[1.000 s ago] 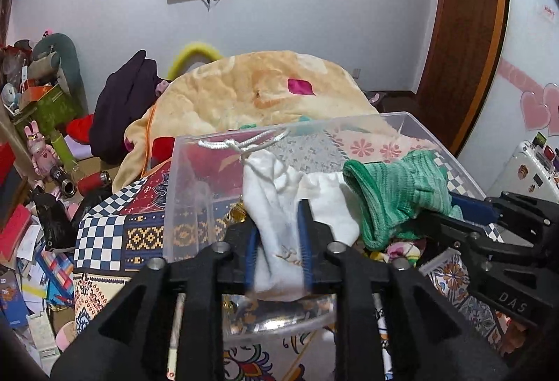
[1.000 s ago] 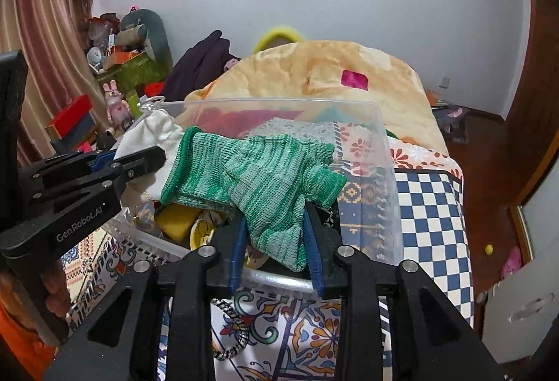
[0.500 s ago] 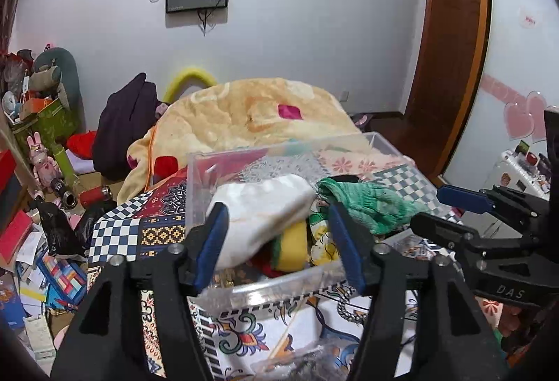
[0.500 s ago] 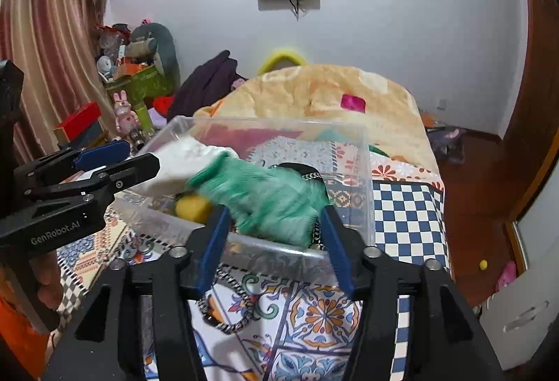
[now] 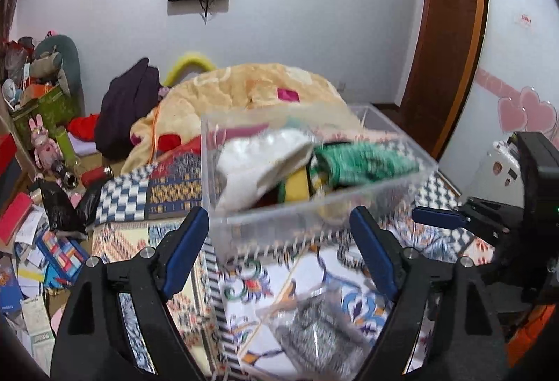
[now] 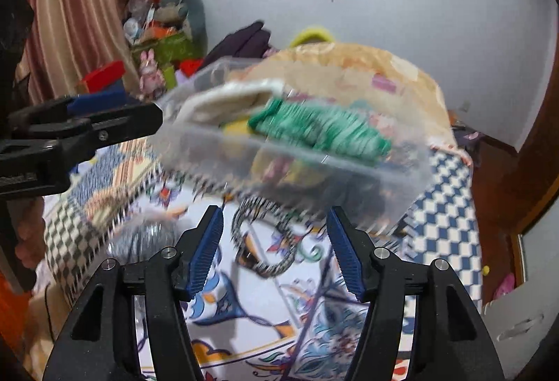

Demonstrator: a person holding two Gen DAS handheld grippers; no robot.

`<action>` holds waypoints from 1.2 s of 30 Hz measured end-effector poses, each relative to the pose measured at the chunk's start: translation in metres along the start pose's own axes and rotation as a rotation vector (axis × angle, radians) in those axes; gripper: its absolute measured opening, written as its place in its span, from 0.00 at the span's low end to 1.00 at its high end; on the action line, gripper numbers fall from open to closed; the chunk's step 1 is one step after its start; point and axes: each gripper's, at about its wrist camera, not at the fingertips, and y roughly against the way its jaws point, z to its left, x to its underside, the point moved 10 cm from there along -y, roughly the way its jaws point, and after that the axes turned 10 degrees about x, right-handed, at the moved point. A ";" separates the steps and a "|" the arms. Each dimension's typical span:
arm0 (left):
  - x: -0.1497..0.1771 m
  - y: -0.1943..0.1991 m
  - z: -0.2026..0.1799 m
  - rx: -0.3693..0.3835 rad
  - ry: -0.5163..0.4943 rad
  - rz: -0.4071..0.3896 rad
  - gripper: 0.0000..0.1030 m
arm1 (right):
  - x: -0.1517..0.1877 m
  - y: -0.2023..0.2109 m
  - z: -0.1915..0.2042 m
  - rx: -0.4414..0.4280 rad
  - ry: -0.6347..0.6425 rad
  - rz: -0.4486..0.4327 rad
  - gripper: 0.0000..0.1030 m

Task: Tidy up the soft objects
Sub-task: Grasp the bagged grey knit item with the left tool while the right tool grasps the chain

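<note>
Socks, white [image 5: 258,164] and green [image 5: 363,160], lie in the clear bin [image 5: 314,213] on the far bedspread; I'd back both opening, empty grippers, left [image 5: 279,255] and right [image 6: 276,255], off cleanly.

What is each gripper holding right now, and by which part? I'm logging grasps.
Nothing. The left gripper and right gripper are both empty, jaws opening; the white cloth and green knit lie in the clear bin.

Both wrist views angled down, near clear bin [image 5: 314,206] [image 6: 349,171]; shared, somewhat blurred: bin, bed beyond.
</note>
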 end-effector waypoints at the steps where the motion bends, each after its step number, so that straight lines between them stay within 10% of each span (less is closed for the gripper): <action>1: 0.005 -0.001 0.000 0.003 0.004 0.012 0.81 | 0.003 -0.003 0.003 -0.005 0.000 0.012 0.56; 8: 0.046 -0.013 -0.001 0.033 0.025 0.114 0.81 | 0.015 -0.026 0.012 -0.062 -0.002 0.106 0.56; 23: 0.099 -0.026 -0.021 0.098 0.066 0.220 0.80 | 0.020 -0.009 0.003 -0.050 -0.032 0.062 0.09; 30: 0.097 -0.021 -0.032 0.145 0.083 0.211 0.39 | 0.016 0.007 0.000 -0.039 -0.046 0.019 0.07; 36: 0.086 -0.008 -0.026 0.131 0.093 0.171 0.28 | 0.009 0.017 0.001 -0.030 -0.048 -0.018 0.07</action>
